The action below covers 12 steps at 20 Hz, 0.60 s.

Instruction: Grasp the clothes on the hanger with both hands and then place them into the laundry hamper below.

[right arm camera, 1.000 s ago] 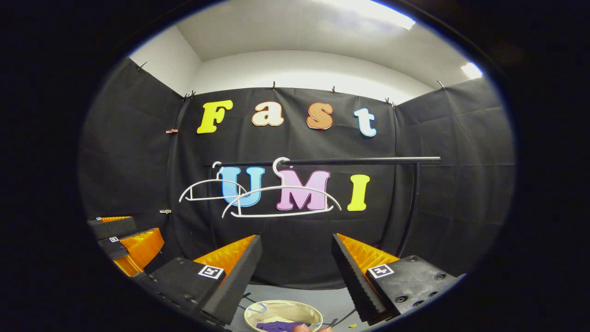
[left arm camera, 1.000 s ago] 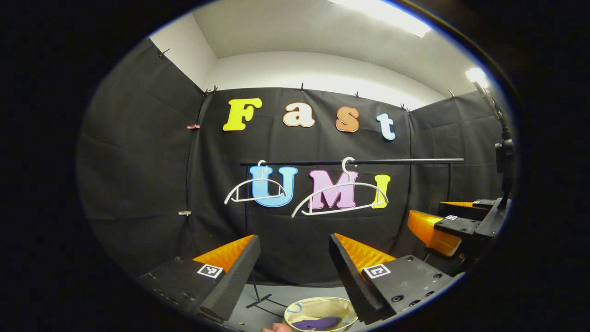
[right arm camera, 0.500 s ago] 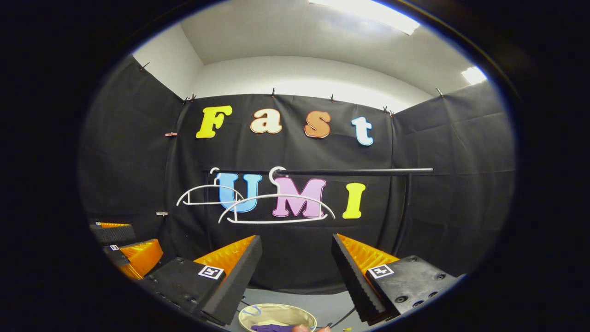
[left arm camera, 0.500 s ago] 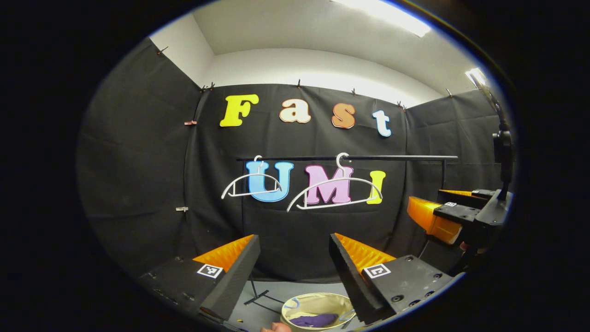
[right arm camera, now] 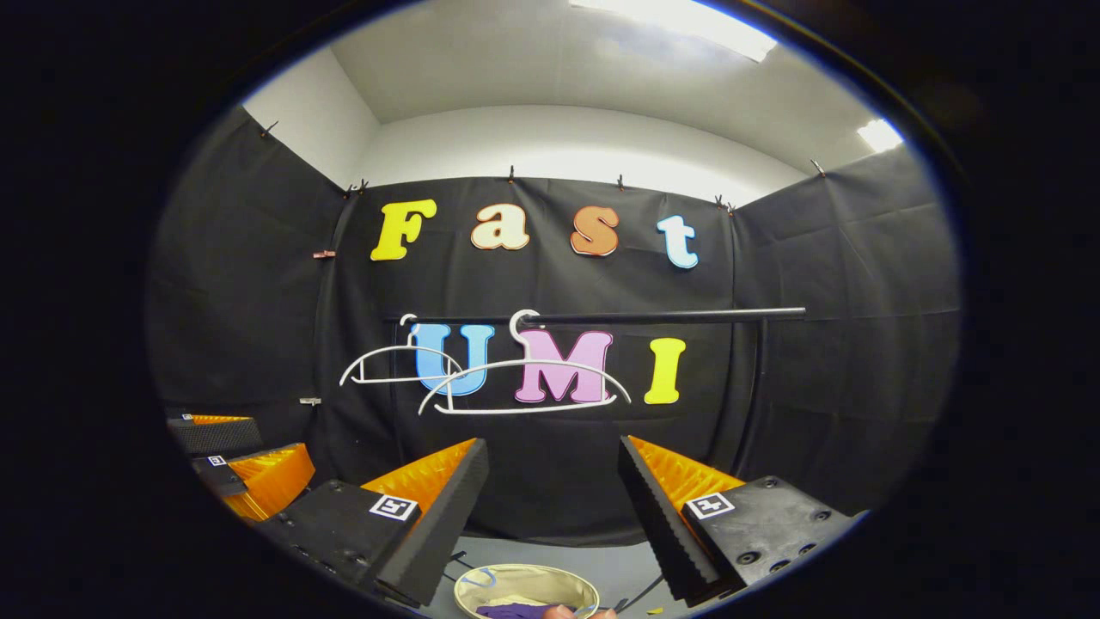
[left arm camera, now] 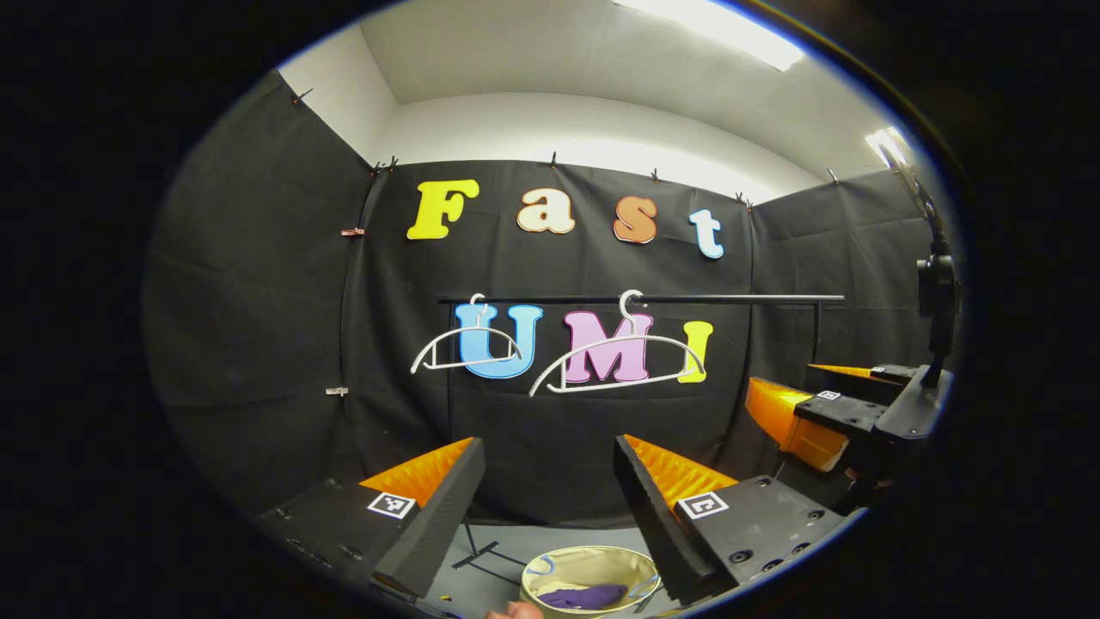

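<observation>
**Clothes in hamper, both grippers released**

Clothes (left arm camera: 587,596), a purple bundle, lay inside the laundry hamper (left arm camera: 550,572), a round beige tub with a pale rim, on the grey floor (left arm camera: 494,576) at the bottom of the left gripper view. The same purple fabric (right arm camera: 507,610) showed in the hamper (right arm camera: 481,580) at the bottom of the right gripper view.

Left gripper (left arm camera: 548,460): fingers spread wide, nothing between them, held well above the hamper, which sat below the gap and slightly toward the right-hand finger. Right gripper (right arm camera: 552,460): likewise released and empty, with the hamper below the gap, nearer its left-hand finger. In the left gripper view the right gripper (left arm camera: 816,413) sat off at the right edge, near a black stand (left arm camera: 935,292). In the right gripper view the left gripper (right arm camera: 249,464) sat at the left edge. The two were well apart.

A black rail (left arm camera: 730,299) ran level ahead, above both grippers. Two white hangers hung bare on it: a smaller one (left arm camera: 466,351) toward the left end and a larger one (left arm camera: 619,365) beside it. In the right gripper view the pair (right arm camera: 524,387) overlapped. The rail's upright post (right arm camera: 756,387) stood at the right, and its foot (left arm camera: 481,554) reached the floor just left of the hamper.

Open room lay between the finger tips and the rail, and between hangers and hamper. Black cloth walls closed in left, right and behind. Part of a hand (left arm camera: 514,611) showed at the bottom edge, just beside the hamper rim.
</observation>
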### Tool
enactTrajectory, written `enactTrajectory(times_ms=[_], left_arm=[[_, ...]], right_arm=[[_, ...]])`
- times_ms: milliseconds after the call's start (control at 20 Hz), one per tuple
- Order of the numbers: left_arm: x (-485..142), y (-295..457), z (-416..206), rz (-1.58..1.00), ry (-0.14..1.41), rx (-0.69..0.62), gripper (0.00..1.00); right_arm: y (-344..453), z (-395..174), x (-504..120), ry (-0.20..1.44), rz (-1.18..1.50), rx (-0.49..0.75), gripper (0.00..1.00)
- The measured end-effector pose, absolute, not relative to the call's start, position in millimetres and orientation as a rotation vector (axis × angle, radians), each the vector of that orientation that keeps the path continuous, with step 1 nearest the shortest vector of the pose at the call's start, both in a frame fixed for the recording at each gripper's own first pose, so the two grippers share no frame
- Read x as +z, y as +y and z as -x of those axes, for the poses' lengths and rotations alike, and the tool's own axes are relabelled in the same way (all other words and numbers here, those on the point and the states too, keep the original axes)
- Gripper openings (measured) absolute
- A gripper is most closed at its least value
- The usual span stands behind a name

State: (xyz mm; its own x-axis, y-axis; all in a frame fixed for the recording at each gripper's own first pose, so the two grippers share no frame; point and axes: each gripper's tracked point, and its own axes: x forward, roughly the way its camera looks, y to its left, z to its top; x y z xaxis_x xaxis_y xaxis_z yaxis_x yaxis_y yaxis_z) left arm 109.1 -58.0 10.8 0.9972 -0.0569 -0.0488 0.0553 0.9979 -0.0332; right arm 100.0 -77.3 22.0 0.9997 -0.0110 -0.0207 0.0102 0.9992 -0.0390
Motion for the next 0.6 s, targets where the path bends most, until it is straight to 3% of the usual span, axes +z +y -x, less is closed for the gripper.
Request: enactTrajectory(times_ms=[600], left_arm=[[12.2,-61.0,-112.7,0.019,0.05,-0.054,0.95]], right_arm=[[-79.4,-103.1,13.0,0.039,0.024,-0.011,0.97]])
